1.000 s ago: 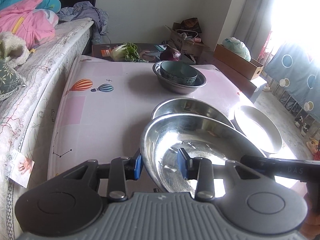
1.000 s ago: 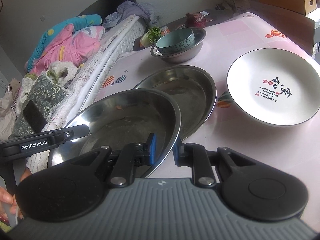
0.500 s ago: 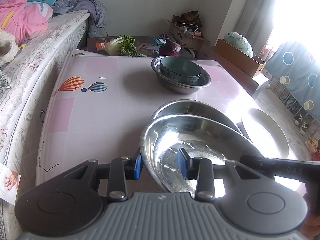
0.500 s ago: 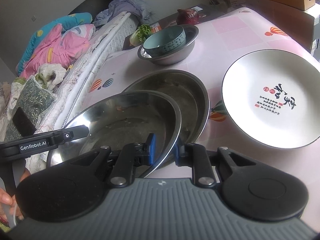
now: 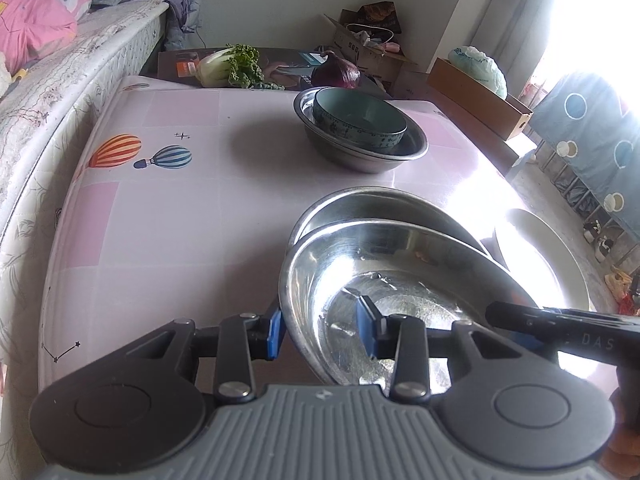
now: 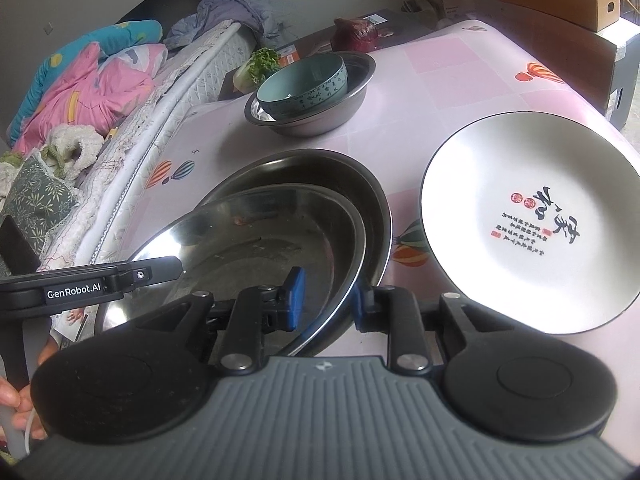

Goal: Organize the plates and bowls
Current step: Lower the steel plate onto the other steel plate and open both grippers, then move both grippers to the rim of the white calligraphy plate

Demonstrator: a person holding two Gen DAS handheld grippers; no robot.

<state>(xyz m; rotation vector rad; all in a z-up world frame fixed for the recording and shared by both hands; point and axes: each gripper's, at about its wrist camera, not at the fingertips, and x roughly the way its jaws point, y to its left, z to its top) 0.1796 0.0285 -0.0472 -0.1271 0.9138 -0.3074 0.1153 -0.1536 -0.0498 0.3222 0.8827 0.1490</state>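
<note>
We see a pink surface printed with hot-air balloons, a bed along its left edge. Near the right edge lies a white plate with red and black lettering. Toward the near edge a steel dish sits tilted over a second steel dish. Toward the far edge a steel bowl holds a teal bowl. The left tool straddles the upper dish's rim; glare leaves us unsure whether it is clenched. The right tool is opening around the same dish's opposite rim, pads apparently released from it.
</note>
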